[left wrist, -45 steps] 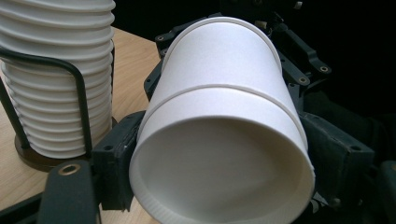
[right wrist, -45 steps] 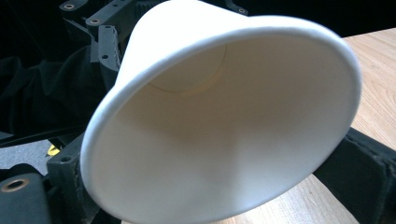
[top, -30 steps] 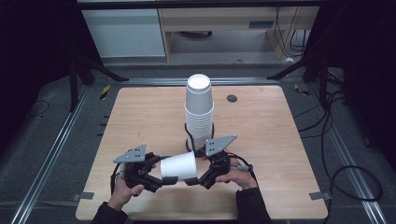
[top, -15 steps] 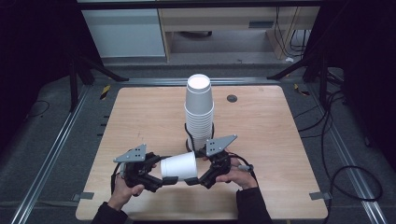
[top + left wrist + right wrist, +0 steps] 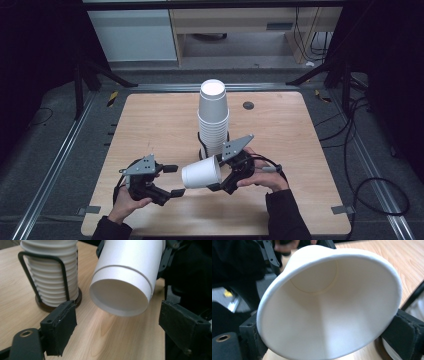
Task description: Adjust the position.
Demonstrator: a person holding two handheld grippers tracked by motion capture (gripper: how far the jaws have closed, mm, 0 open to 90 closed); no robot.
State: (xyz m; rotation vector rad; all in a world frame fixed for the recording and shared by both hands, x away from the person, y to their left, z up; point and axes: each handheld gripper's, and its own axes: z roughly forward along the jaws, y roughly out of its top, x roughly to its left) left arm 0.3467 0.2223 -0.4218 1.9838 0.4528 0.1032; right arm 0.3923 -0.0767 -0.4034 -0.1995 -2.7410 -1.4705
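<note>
The right tool (image 5: 219,181) had its jaws clamped on the mouth end of a white paper cup (image 5: 201,172), squeezing the rim out of round, as the right gripper view made plain: the rim (image 5: 329,302) bulged into an oval between the two black pads, and the flat inner bottom showed deep inside. The cup lay on its side in the air above the desk (image 5: 150,125), its closed base pointing away from the right tool and toward the left tool (image 5: 172,180). That left tool stood with its jaws wide apart, holding nothing; from its own camera the cup's recessed base (image 5: 118,298) hung just ahead of the pads and between them, close but not touching either one. Up and to the left ahead of the left tool, and just beyond the right tool in the high view, stood a tall stack of cups (image 5: 213,117), nested upside down with their rolled rims banded one over another, seated in a black wire holder (image 5: 42,277) on a round dark foot that rested on the desk. The person's hands gripped both tools from the near edge, the right hand (image 5: 265,177) lying just behind its tool, the left hand (image 5: 125,202) under its own.
</note>
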